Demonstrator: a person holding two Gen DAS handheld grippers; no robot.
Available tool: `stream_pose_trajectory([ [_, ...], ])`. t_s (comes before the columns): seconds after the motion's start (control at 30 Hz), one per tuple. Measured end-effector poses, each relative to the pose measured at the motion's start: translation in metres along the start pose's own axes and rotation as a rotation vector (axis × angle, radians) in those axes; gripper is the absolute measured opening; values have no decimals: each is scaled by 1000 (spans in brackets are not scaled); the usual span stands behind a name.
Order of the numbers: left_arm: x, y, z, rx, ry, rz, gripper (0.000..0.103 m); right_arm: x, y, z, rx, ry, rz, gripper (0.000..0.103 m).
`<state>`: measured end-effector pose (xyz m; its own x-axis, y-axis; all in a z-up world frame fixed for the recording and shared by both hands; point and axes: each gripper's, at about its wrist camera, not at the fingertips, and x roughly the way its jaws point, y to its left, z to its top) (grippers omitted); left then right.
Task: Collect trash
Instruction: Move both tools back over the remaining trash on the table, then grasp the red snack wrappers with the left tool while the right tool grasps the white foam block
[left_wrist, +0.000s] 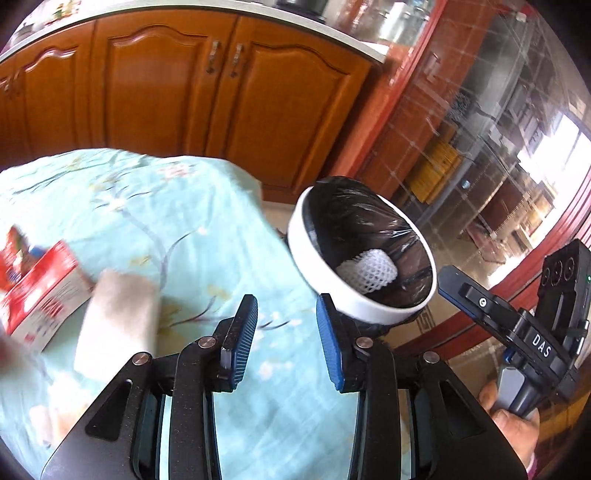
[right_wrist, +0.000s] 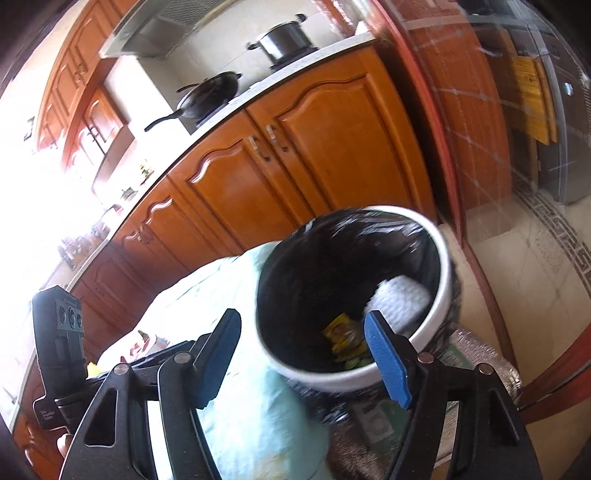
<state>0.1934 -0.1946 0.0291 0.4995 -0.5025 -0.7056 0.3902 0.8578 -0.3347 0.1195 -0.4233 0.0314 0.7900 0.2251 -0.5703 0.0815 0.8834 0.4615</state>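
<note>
Hovering beside the white trash bin (right_wrist: 354, 376) with its black liner, the right gripper (right_wrist: 303, 358) has its blue pads spread wide with nothing between them, while a white foam net (right_wrist: 399, 299) and a yellow wrapper (right_wrist: 341, 332) lie at the bottom of the bin; my reading is that a drop has been finished and the right side is free for another piece. The left gripper (left_wrist: 286, 341) is partly open and also empty, angled down over the tabletop (left_wrist: 177, 221), which is draped in a pale blue flowered cloth. Rubbish not yet collected sits on that cloth to the left of the gripper: a whitish folded pad or tissue (left_wrist: 118, 317), blurred, and just beyond it a red and white carton (left_wrist: 40, 295); more pale scraps near the lower left edge are too smeared to name. The next move, as I judge it, calls for swinging the left gripper toward the whitish piece, widening the jaws enough to straddle it, closing on it, then carrying it across to the bin, which stands just off the tabletop's corner. Soft cloth may bunch under the pads, so a shallow pinch seems wise. Behind stand orange wooden cabinets (left_wrist: 184, 96) under a light counter, a wok (right_wrist: 207, 96) and a lidded pot (right_wrist: 284, 38) on the stove, and a glass door (left_wrist: 498, 147) beside a tiled floor.
</note>
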Motion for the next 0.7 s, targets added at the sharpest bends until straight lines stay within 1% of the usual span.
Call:
stream_pose_trajectory([
  [0.1, -15, 19, -11, -36, -13, 18, 33, 2, 17, -12, -29, 16, 13, 72],
  [0.37, -52, 60, -37, -91, -44, 77, 33, 13, 64, -45, -80, 79, 68, 72],
  [0.7, -91, 115, -62, -190, -80, 129, 33, 32, 110, -70, -136, 143, 119, 72],
])
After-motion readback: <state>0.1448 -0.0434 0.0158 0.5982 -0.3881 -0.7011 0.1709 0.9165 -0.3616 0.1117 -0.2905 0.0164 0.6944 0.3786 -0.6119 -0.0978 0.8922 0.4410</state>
